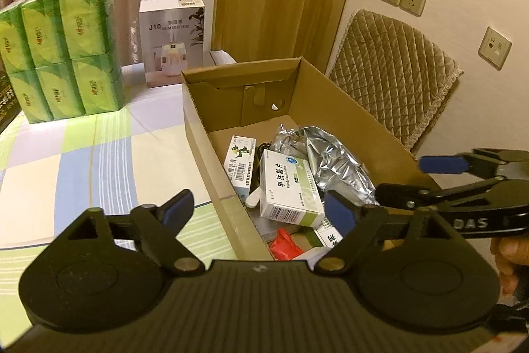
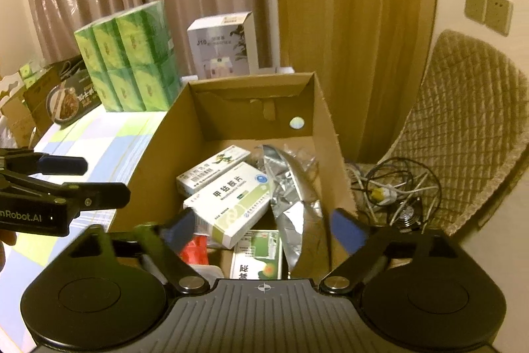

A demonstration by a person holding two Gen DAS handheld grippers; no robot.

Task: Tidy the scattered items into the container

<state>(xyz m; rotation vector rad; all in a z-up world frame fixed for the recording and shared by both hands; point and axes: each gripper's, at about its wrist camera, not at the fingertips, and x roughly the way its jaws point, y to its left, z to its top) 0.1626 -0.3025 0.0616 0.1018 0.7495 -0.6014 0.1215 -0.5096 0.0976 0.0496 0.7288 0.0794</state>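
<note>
Well, both my grippers hang empty with jaws apart: the left gripper (image 1: 261, 210) straddles the near wall of the box (image 1: 211, 154), the right gripper (image 2: 264, 227) hovers over its near end. Inside lie a white-green carton (image 1: 289, 191) at centre, a second carton (image 1: 241, 161) at its 10 o'clock, and a crumpled foil pouch (image 1: 330, 161) at 2 o'clock. The cartons look light and stiff, so I'd pinch across their short sides; the foil seems slippery and crushable.
</note>
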